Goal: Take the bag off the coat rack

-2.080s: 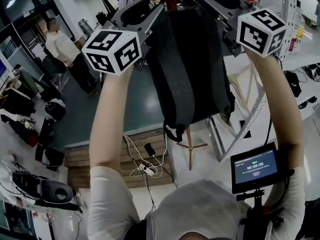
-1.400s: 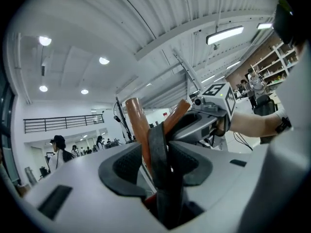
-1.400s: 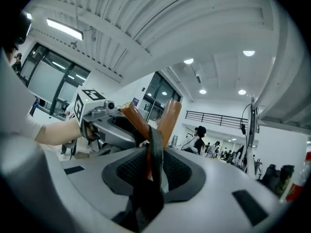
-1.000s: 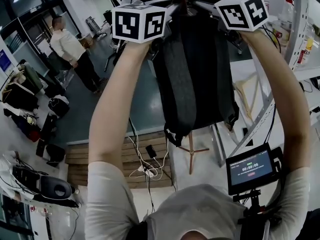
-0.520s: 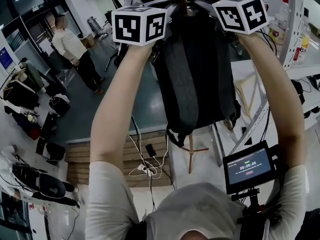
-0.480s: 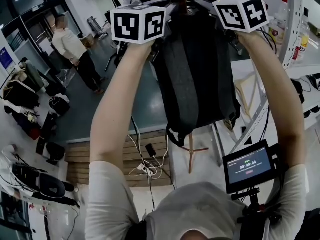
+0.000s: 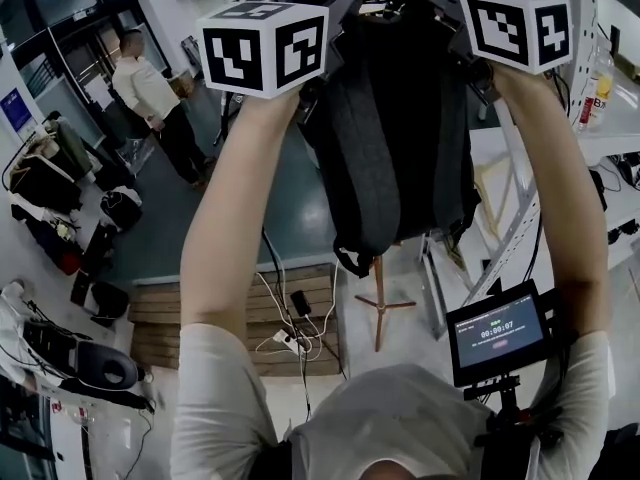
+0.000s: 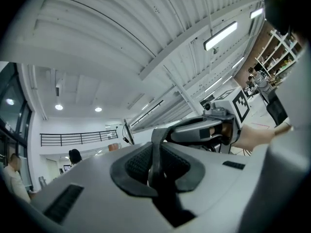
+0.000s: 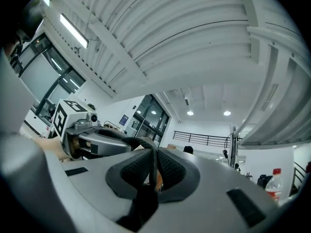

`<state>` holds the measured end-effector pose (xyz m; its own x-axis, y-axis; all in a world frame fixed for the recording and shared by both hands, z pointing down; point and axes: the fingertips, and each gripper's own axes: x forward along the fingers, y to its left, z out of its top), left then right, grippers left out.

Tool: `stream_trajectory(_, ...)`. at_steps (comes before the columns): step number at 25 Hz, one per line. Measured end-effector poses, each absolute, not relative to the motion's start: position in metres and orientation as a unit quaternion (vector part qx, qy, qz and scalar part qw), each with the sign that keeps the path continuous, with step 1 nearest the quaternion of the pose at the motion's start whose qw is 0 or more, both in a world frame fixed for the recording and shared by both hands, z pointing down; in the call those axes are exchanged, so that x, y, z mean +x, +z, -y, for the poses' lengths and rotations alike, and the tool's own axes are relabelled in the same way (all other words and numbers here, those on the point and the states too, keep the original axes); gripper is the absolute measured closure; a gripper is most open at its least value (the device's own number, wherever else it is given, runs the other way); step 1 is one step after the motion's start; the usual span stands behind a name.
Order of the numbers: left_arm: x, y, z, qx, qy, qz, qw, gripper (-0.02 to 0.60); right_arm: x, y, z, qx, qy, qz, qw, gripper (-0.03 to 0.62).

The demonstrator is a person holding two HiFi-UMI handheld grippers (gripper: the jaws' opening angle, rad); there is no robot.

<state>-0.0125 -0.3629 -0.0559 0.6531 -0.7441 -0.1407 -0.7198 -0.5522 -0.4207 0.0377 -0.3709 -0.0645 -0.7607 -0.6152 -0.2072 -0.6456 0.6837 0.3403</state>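
A dark grey backpack (image 7: 390, 138) hangs in front of me, held up at its top by both grippers. In the head view the marker cubes of the left gripper (image 7: 262, 46) and the right gripper (image 7: 515, 23) sit on either side of the bag's top and hide the jaws. In the left gripper view the left gripper (image 8: 155, 166) is shut on a dark strap (image 8: 156, 144). My right gripper (image 9: 154, 171) is likewise shut on a strap (image 9: 151, 154). The wooden coat rack's pole and feet (image 7: 378, 303) show below the bag; its top is hidden.
A person (image 7: 150, 93) stands at the back left, near bags on the floor (image 7: 60, 218). Cables and a power strip (image 7: 290, 333) lie on the wooden step. Metal shelving (image 7: 585, 118) with a bottle (image 7: 597, 73) is close on the right. A small monitor (image 7: 500, 333) hangs at my chest.
Both grippers have lifted the bag a little and the two cubes have spread apart. The rack's wooden tip, seen above the bag earlier, no longer shows.
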Motion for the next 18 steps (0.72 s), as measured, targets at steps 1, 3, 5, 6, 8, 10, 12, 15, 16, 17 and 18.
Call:
stream_trajectory(1,-0.012,-0.056,0.357,-0.88,-0.025,-0.414,0.23,0.537,0.038,-0.065,0.365,-0.34,0.202,-0.917,0.044,0.549)
stream_trajectory(3,-0.013,-0.053,0.344,-0.882,-0.02,-0.41,0.232,0.537,0.037,-0.064,0.352,-0.331,0.211,-0.918,0.053,0.549)
stream_trajectory(5,-0.016,-0.047,0.329,-0.886,-0.012,-0.404,0.227,0.537,0.032,-0.058,0.336,-0.323,0.227,-0.917,0.056,0.549)
stream_trajectory(6,-0.018,-0.042,0.322,-0.889,-0.006,-0.401,0.222,0.537,0.03,-0.054,0.329,-0.32,0.236,-0.916,0.055,0.549)
stream_trajectory(8,-0.025,-0.03,0.309,-0.893,0.003,-0.398,0.21,0.537,0.022,-0.041,0.316,-0.311,0.248,-0.916,0.053,0.549)
stream_trajectory(10,-0.034,-0.015,0.298,-0.897,0.009,-0.397,0.195,0.537,0.012,-0.027,0.304,-0.297,0.25,-0.921,0.048,0.549)
stream_trajectory(12,-0.045,0.005,0.285,-0.898,0.011,-0.4,0.18,0.537,0.002,-0.008,0.292,-0.277,0.245,-0.928,0.039,0.549)
stream_trajectory(15,-0.06,0.046,0.266,-0.889,0.003,-0.425,0.17,0.537,-0.013,0.031,0.275,-0.243,0.232,-0.941,0.036,0.549)
stream_trajectory(16,-0.065,0.061,0.26,-0.883,-0.003,-0.439,0.169,0.537,-0.017,0.046,0.27,-0.231,0.225,-0.946,0.037,0.549)
stream_trajectory(17,-0.069,0.076,0.254,-0.875,-0.011,-0.454,0.167,0.537,-0.022,0.062,0.266,-0.219,0.216,-0.951,0.039,0.549)
stream_trajectory(18,-0.074,0.09,0.247,-0.867,-0.021,-0.471,0.164,0.537,-0.027,0.077,0.261,-0.206,0.204,-0.956,0.039,0.549)
